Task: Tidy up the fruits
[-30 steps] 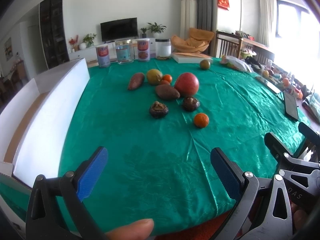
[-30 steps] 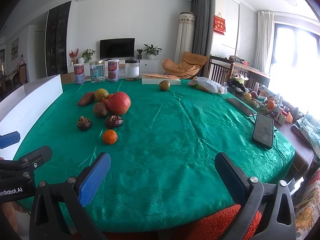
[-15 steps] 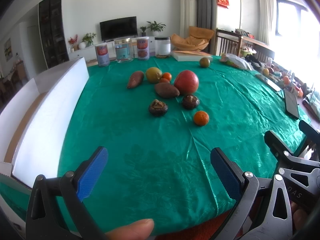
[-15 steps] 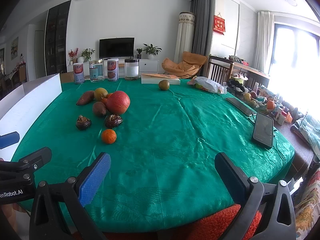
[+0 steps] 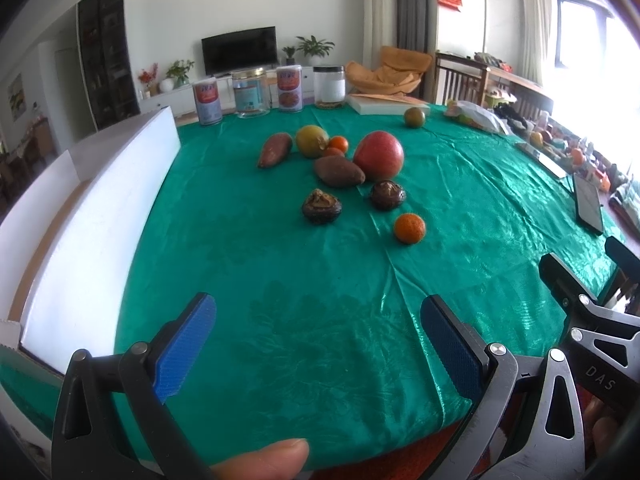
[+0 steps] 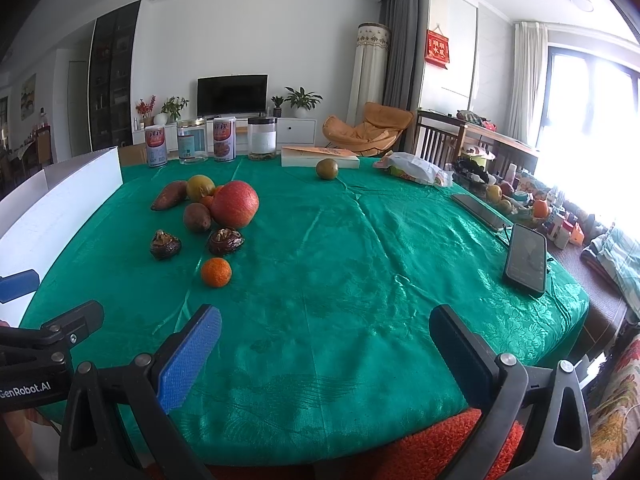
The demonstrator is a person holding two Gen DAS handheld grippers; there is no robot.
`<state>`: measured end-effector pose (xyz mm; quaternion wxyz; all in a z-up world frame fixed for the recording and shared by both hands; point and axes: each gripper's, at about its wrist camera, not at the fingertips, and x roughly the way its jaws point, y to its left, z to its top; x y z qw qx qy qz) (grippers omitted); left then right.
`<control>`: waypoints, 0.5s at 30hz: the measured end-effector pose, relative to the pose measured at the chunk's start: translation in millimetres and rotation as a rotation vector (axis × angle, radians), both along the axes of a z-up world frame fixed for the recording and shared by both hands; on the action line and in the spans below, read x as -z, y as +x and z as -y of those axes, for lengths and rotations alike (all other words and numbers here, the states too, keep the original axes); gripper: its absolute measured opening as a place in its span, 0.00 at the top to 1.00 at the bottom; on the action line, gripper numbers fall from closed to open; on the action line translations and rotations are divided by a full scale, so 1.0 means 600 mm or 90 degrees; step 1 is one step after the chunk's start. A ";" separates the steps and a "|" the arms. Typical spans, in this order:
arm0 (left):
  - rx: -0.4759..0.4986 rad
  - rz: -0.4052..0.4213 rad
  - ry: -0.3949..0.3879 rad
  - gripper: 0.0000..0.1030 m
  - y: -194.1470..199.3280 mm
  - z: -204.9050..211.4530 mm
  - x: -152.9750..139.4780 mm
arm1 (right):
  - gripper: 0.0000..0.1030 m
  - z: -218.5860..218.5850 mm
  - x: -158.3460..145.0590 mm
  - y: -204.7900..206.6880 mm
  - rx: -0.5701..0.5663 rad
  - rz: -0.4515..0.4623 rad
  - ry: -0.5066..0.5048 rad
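Observation:
Fruits lie in a cluster on the green tablecloth (image 5: 280, 280). A big red pomegranate (image 5: 378, 155) (image 6: 235, 204) sits mid-table with two brown sweet potatoes (image 5: 339, 172) (image 5: 275, 149), a yellow-green fruit (image 5: 311, 141), small oranges (image 5: 338, 144), two dark wrinkled fruits (image 5: 321, 207) (image 5: 387, 195) and a lone tangerine (image 5: 409, 229) (image 6: 216, 272) nearest me. A green fruit (image 5: 414, 117) (image 6: 327, 169) lies apart at the back. My left gripper (image 5: 316, 340) is open and empty above the near cloth. My right gripper (image 6: 326, 344) is open and empty near the front edge.
A white open box (image 5: 100, 216) stands along the table's left side. Several jars and cans (image 5: 250, 94) and a flat book box (image 5: 386, 103) line the far edge. A phone (image 6: 526, 258) and a plastic bag (image 6: 414, 168) lie on the right.
Both grippers have drifted slightly; the fruit cluster sits a touch higher in the left wrist view. Both stay open and empty.

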<state>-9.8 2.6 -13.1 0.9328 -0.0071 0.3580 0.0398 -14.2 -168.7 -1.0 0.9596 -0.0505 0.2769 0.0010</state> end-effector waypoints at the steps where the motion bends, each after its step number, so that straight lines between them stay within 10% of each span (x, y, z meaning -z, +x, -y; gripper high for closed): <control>1: -0.001 -0.001 0.000 0.01 0.001 -0.001 0.000 | 0.00 0.001 0.001 0.000 0.001 -0.001 0.001; 15: -0.009 -0.018 0.007 0.01 0.003 -0.001 0.010 | 0.00 0.005 0.004 0.002 0.005 -0.004 0.002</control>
